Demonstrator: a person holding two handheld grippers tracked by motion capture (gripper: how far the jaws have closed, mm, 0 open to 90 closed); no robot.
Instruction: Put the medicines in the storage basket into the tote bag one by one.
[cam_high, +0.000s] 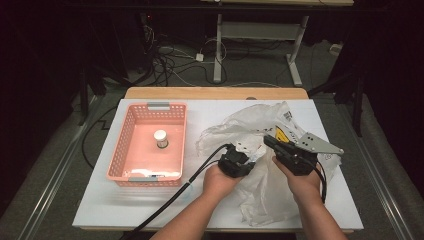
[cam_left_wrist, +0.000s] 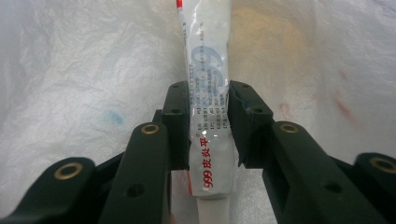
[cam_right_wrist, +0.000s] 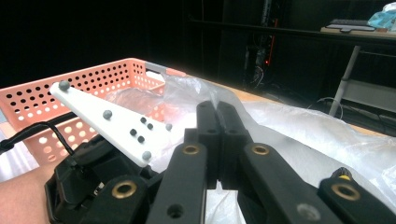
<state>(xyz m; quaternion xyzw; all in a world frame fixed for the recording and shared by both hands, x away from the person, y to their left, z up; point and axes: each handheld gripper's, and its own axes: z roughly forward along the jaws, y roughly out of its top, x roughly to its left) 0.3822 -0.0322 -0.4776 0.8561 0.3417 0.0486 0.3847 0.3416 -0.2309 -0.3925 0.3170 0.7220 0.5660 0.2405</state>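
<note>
Step in hand: you are taking the ointment tube (cam_left_wrist: 209, 100) out of the plastic bag (cam_high: 260, 150), with the pink basket (cam_high: 127, 145) as the likely place to drop it.
Left gripper (cam_high: 239, 156): its jaws stand part-way closed with the tube running lengthwise between them; both pads sit against the tube's sides, so I judge it gripped, though lightly.
Tube: upright between the left jaws, its cap end towards you below the pads, its printed body reaching well past the jaw tips into the bag.
Right gripper (cam_right_wrist: 217, 140): its jaws are fully closed, pad to pad, pinching a thin fold of the bag just beyond their tips.
Basket: off to the far side of your left jaws, well apart, with a small white-capped bottle (cam_high: 160, 138) standing in it.
Next move: keep the right jaws pinched to hold the bag down, firm up the left grip, then draw the tube straight back along its length so the film does not drag with it.
Risk: the tube is slick and soft; a loose squeeze could let it slip.
</note>
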